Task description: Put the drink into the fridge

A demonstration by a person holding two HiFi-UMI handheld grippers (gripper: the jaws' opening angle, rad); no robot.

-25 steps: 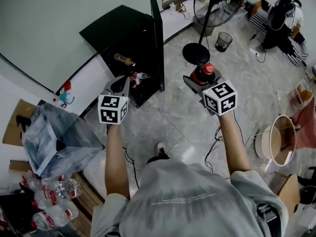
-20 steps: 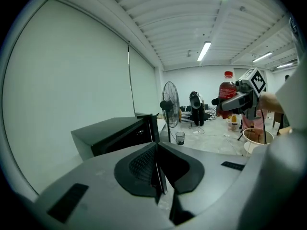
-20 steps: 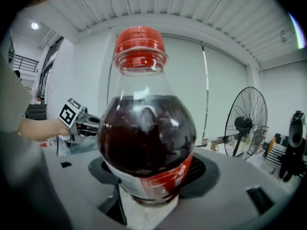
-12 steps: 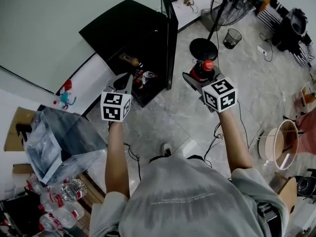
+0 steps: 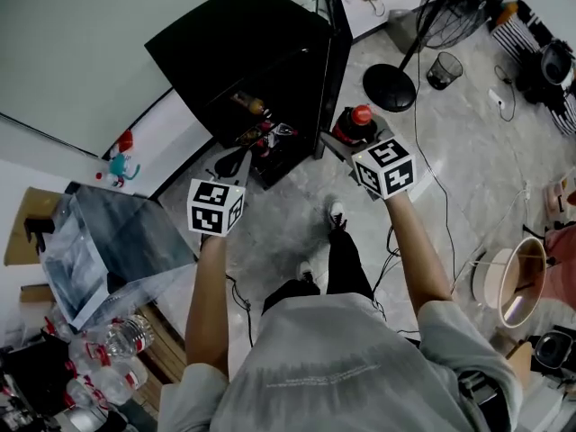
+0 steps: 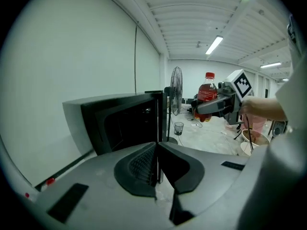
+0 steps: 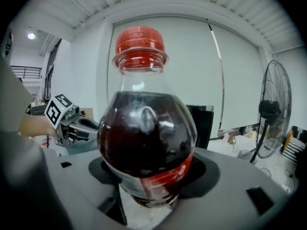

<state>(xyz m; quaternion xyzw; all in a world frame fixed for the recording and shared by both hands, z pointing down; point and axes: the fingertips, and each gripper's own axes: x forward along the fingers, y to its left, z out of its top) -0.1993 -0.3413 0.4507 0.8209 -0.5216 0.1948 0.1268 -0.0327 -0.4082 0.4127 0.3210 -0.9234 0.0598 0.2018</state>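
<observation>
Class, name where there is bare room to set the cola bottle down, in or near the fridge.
Bare floor lies between the fridge and the person's shoe. Inside the fridge, low down is crowded with drinks; higher up lies one bottle, the rest too dark to judge.

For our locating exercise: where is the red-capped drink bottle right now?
Head view, right of centre: the drink bottle is clamped in the right gripper, beside the open door of the black fridge.
</observation>
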